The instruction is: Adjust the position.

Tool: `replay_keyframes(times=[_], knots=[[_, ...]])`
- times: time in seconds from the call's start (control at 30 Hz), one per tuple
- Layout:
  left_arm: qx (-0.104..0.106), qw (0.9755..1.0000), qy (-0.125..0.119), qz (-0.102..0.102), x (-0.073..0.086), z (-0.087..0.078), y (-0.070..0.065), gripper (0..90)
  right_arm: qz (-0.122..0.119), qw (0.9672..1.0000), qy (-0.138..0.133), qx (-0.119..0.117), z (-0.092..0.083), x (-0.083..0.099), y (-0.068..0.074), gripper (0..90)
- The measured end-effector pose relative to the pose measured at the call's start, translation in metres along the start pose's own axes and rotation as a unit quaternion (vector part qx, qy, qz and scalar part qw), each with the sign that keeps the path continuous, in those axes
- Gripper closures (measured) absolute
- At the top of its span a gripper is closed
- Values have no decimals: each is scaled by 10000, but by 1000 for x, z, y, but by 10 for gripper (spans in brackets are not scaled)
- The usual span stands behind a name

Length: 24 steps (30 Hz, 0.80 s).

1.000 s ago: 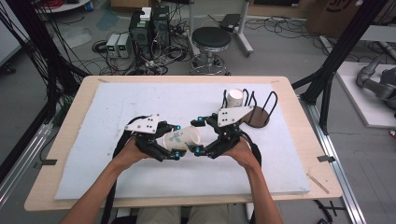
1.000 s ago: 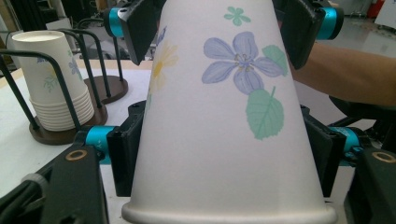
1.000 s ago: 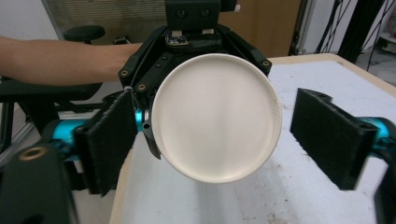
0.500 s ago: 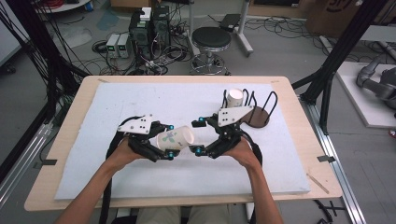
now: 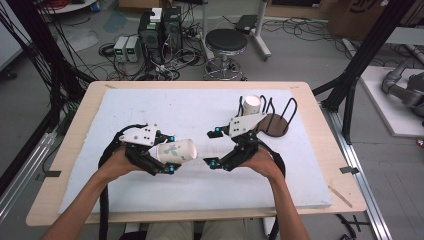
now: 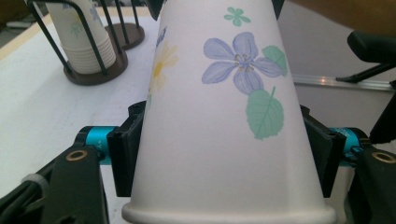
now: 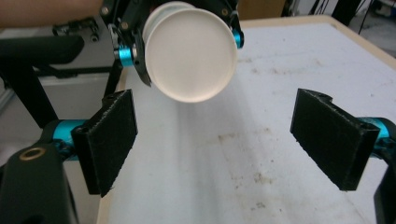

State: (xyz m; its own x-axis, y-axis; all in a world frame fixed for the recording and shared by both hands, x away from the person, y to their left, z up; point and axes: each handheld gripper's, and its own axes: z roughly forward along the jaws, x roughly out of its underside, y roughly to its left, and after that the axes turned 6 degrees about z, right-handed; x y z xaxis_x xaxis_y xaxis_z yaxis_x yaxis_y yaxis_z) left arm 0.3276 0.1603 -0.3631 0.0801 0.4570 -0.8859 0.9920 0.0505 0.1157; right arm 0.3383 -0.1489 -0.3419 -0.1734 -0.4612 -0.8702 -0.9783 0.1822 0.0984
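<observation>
My left gripper (image 5: 170,154) is shut on a white paper cup (image 5: 176,151) printed with flowers, held on its side above the white mat with its base toward the right gripper. In the left gripper view the black pads (image 6: 126,144) press both sides of the cup (image 6: 219,116) near its rim. My right gripper (image 5: 213,148) stands open a short way to the cup's right. Nothing lies between its pads (image 7: 109,140) in the right gripper view, and the cup's round base (image 7: 189,53) faces it from beyond.
A dark wire cup rack (image 5: 274,125) stands at the back right of the mat and holds a stack of paper cups (image 5: 251,105). The stack (image 6: 81,37) also appears in the left gripper view. The white mat (image 5: 200,105) covers most of the wooden table (image 5: 320,125).
My left gripper has drawn the cup to the left and a little up, away from the right gripper, opening a gap between them. The right hand has stayed in place.
</observation>
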Motion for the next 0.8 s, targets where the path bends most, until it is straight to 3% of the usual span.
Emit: replay_keyframes(times=[0.03,0.3,0.47,0.57,0.67,0.8], knots=[[-10,9998,177,54,-2,-2,0,300,-42,9998,190,47,1,-3,1,151],[95,9973,723,53,-10,-7,2,301,-146,9971,738,147,5,-11,2,155],[183,9940,1078,82,-14,-9,4,301,-236,9913,1273,252,11,-15,2,156],[162,9933,1144,60,-14,-10,5,301,-300,9870,1549,310,15,-17,2,157],[161,9927,1190,61,-14,-10,7,303,-345,9833,1752,361,18,-18,3,160],[228,9901,1384,65,-14,-7,8,304,-391,9792,1954,374,20,-20,3,161]])
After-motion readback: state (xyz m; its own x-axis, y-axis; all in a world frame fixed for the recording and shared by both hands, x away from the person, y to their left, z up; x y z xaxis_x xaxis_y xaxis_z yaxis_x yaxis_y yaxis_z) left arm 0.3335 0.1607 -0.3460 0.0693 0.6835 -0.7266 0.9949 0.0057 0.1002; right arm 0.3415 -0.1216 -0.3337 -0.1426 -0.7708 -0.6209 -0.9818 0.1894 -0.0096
